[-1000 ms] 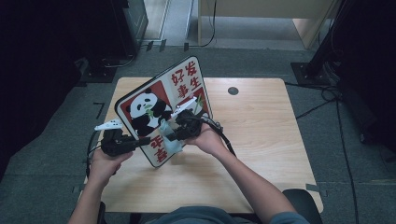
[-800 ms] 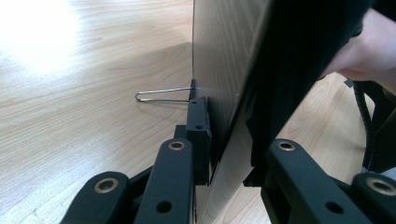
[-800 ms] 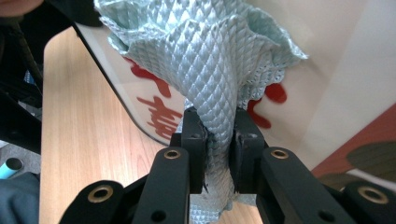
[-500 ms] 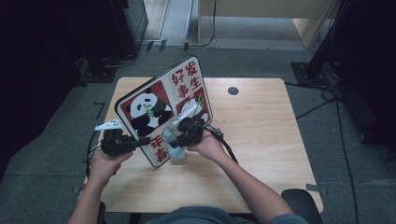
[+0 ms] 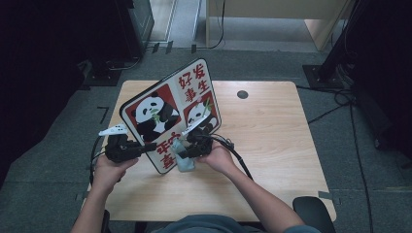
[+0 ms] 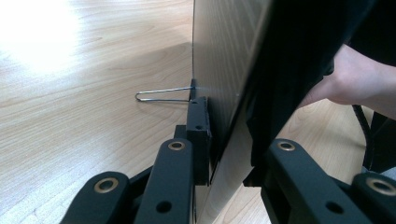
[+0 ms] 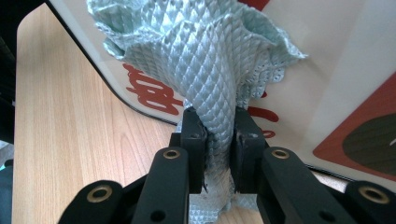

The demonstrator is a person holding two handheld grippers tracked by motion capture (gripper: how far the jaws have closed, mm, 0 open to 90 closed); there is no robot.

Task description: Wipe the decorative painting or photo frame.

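Two handheld grippers, black throughout. Left gripper: a chunky body topped by a white, wing-shaped plate pointing toward 9 o'clock, a black cable looping off at 7 o'clock. Right gripper: the same white plate, a thick black cable curving away toward 4 o'clock. Up close, flat matte jaw links with brass-ringed pivot holes (plus smaller plain holes). Bare forearms; a grey-blue garment at 6 o'clock.

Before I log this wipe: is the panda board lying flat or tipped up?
Tipped up. The panda board stands on its lower edge on the table, the left tongs clamped on its edge.
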